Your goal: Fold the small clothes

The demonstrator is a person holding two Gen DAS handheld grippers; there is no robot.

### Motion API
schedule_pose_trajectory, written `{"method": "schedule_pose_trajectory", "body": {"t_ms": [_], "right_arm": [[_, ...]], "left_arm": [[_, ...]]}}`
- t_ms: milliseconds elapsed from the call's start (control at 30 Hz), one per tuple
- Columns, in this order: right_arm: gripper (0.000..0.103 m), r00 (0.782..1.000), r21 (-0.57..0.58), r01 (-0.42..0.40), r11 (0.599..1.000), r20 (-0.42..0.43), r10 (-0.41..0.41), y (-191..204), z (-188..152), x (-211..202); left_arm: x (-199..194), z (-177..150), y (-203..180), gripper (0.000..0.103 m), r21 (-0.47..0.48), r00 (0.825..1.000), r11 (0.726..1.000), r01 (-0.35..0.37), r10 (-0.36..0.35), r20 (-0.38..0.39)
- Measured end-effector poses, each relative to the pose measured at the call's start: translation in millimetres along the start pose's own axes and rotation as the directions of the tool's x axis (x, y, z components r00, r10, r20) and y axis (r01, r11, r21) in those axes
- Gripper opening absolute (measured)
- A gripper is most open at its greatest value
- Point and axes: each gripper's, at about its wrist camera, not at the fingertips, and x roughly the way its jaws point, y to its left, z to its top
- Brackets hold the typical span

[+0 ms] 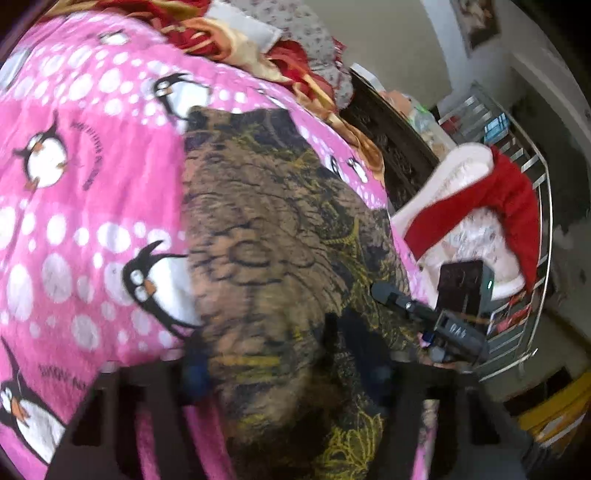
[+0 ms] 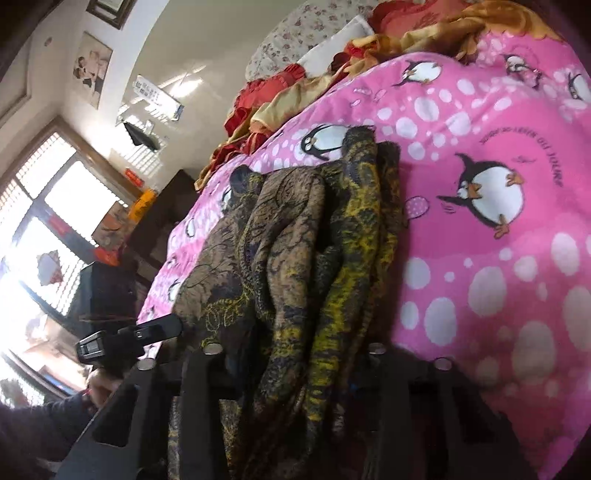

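I'm on both wrist feeds. The garment (image 1: 273, 236) – brown with black and yellow print – lies on the pink penguin blanket (image 1: 74, 206), near the blanket's edge, bunched in long ridges that run away from the cameras in the right view.

Left gripper (image 1: 288, 369): cloth fills the gap between the fingers (image 1: 195, 373), and it looks like a pinch on the near hem, but the frame is blurred and I can't see the pads pressing, so I can't tell whether it really clamps.

Right gripper (image 2: 291, 373): jaws drawn in narrow, a gathered ridge of the garment runs straight through them and drapes down over the gripper body – pinching the cloth. In this view the left gripper's tip shows at the garment's left edge, apparently touching the cloth, with the person's hand (image 2: 99, 384) and dark sleeve behind it.

The right gripper also shows in the left view, its finger tip on the garment's right edge – so both tools sit at the near end of the garment, one per side.

Around it: a red and gold cover (image 2: 280, 99) crumpled at the far end of the blanket, a floral pillow (image 2: 295, 33) beyond that, a red and white fleece thing (image 1: 480, 206) off the bed's side by a metal rack (image 1: 532, 236), window (image 2: 48, 221) bright on the left of the right view.
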Motion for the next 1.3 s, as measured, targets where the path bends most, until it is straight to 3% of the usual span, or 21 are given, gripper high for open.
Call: {"method": "schedule_pose_trajectory", "body": {"t_ms": [33,67,267,367,400,533,733,1033,1300], "right_arm": [[0.015,1.000,0.000,0.004,1.000,0.009,-0.004,0,-1,-3],[0.014,1.000,0.000,0.010,1.000,0.013,-0.010,0,-1,-4],[0.016,0.997,-0.001,0.081,0.997,0.002,-0.081,6,-3,-5],[0.013,0.991,0.004,0.133,0.991,-0.024,-0.133,14,1,-5],[0.010,0.985,-0.013,0.166,0.986,-0.035,-0.167,21,2,-4],[0.006,0.955,-0.042,0.281,0.959,-0.084,-0.283,44,9,-4],[0.006,0.912,-0.030,0.397,0.917,-0.102,-0.398,60,11,6],[0.006,0.936,0.104,0.344,0.933,-0.119,-0.331,70,6,29],[0.006,0.952,0.100,0.293,0.951,-0.127,-0.279,98,-1,65]], "left_arm": [[-2,1,6,0.035,-0.026,1.000,1.000,0.007,-0.007,0.002],[-3,2,8,0.032,-0.048,1.000,0.999,0.025,-0.024,0.005],[1,-2,8,0.030,-0.043,0.999,0.999,-0.028,0.029,0.028],[-1,-2,-11,0.025,0.010,0.992,0.992,-0.124,0.124,0.038],[-3,-1,-22,0.024,0.054,0.985,0.984,-0.171,0.169,0.043],[-8,0,-39,0.023,0.122,0.973,0.966,-0.227,0.221,0.058],[-18,1,-45,0.022,0.167,0.973,0.959,-0.231,0.225,0.056],[-52,18,-6,0.022,0.104,0.980,0.975,-0.197,0.193,0.042],[-90,16,35,0.022,0.049,0.978,0.978,-0.201,0.197,0.067]]}}
